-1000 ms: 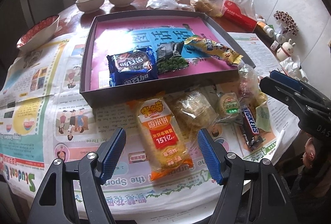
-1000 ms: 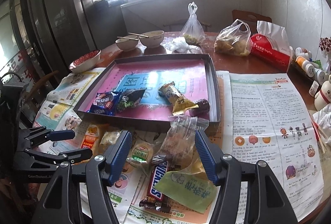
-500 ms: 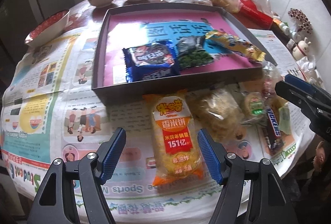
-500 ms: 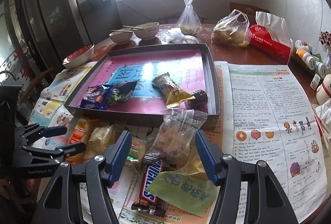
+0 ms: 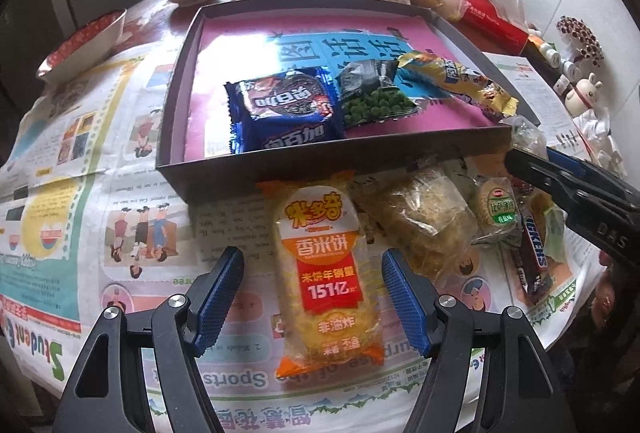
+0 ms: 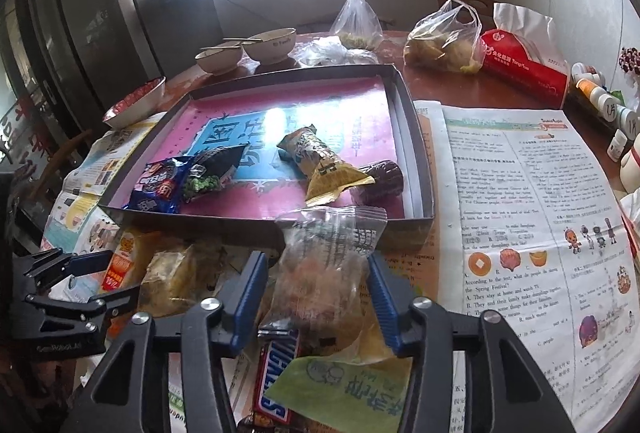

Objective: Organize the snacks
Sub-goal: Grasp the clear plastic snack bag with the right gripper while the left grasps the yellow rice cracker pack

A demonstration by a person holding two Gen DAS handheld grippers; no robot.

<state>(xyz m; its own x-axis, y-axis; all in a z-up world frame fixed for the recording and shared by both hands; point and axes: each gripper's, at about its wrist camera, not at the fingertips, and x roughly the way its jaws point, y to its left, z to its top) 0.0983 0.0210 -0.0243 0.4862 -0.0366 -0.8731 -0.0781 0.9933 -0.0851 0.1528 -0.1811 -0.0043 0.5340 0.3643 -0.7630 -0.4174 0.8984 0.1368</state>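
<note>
While my right gripper (image 6: 318, 293) has just been narrowing its jaws around the clear zip bag of snacks (image 6: 324, 269), its pads sit at the bag's sides; whether they press, I cannot tell. My left gripper (image 5: 312, 303) straddles the orange rice cracker pack (image 5: 326, 285), jaws apart, not touching. Both snacks lie on newspaper (image 5: 120, 201) before the tray (image 5: 176, 121). Snickers bar (image 6: 276, 373) beside the bag.
</note>
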